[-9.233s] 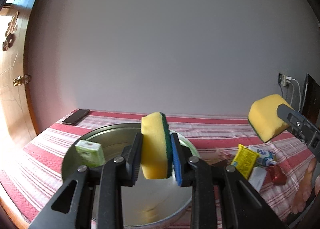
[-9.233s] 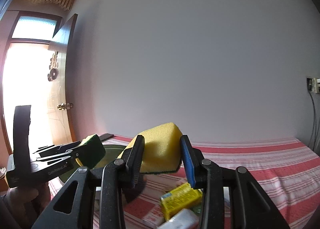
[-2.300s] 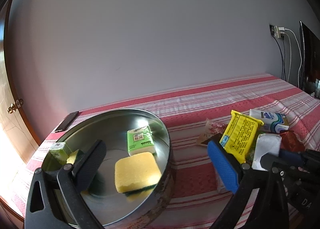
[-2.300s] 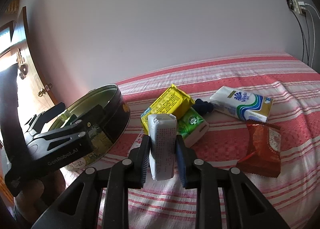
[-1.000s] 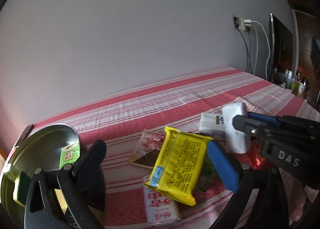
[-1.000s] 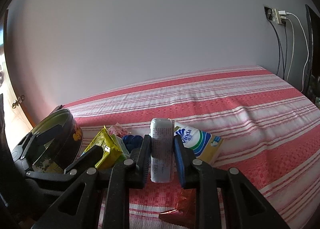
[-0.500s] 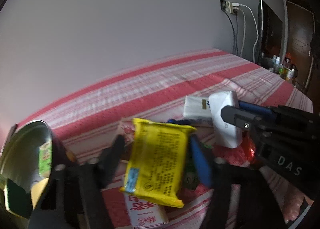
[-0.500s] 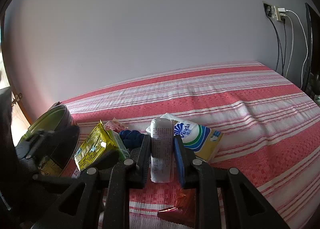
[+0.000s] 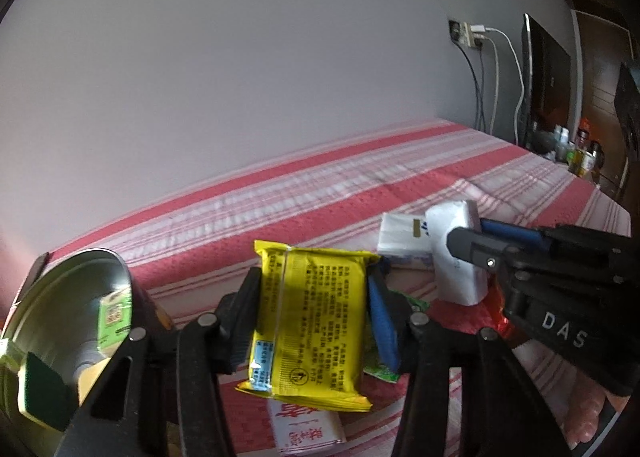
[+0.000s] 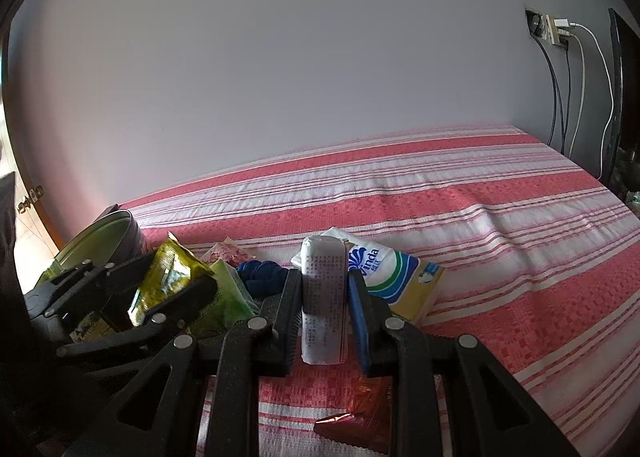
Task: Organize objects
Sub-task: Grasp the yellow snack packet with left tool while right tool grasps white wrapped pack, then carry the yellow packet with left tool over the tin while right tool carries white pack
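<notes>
A yellow snack packet [image 9: 312,321] stands on edge between the pads of my left gripper [image 9: 316,277], whose jaws are closing on it; both pads touch its sides. My right gripper [image 10: 324,277] is shut on a white tissue pack [image 10: 323,297], held upright just above the striped cloth. In the left wrist view that pack [image 9: 452,257] shows to the right of the yellow packet. A round metal tin [image 9: 80,289] stands at the left with a green pack [image 9: 116,313] and a sponge [image 9: 40,389] inside.
On the red-striped cloth lie a Vinda tissue pack [image 10: 396,277], a blue cloth knot [image 10: 262,273], a green pack [image 10: 224,297], a red wrapper [image 10: 360,421] and a white sachet with red print [image 9: 306,427]. Cables [image 9: 496,69] hang at the far right wall.
My left gripper's jaws have come in from wide open onto the yellow packet. The right gripper has kept still with the white tissue pack.
</notes>
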`<state>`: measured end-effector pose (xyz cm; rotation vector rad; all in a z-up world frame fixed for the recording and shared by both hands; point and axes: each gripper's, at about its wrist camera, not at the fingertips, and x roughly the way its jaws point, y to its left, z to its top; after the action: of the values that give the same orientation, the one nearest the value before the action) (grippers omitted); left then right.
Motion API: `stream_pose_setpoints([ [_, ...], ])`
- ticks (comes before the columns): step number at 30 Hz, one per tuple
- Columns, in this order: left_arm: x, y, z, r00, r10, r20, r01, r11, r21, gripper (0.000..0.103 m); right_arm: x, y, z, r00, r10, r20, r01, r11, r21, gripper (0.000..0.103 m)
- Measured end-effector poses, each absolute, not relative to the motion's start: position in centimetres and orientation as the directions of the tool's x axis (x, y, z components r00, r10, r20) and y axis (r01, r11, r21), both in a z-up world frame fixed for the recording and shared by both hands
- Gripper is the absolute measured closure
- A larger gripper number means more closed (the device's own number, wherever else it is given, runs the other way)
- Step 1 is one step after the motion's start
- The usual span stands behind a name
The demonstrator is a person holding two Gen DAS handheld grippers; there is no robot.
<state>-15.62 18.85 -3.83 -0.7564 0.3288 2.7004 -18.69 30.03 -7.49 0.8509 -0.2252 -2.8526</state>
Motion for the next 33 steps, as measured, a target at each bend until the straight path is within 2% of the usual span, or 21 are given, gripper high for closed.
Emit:
stream_pose_setpoints([
  [13, -14.7, 17.4, -2.9, -0.874, 0.186, -0.449, -0.267, -0.956, 0.123, 0.053, -18.2, 29.7, -7.2, -0.838, -0.173, -0.517, 0.102, -0.982, 0.162, 0.078],
  [33, -13.2, 15.2, -1.4, -0.917, 0.161, -0.365, -0.202, -0.976, 0.077, 0.053, -16.4, 27.6, -5.6, -0.89, -0.163, -0.426, 0.141, -0.986, 0.085, 0.078],
])
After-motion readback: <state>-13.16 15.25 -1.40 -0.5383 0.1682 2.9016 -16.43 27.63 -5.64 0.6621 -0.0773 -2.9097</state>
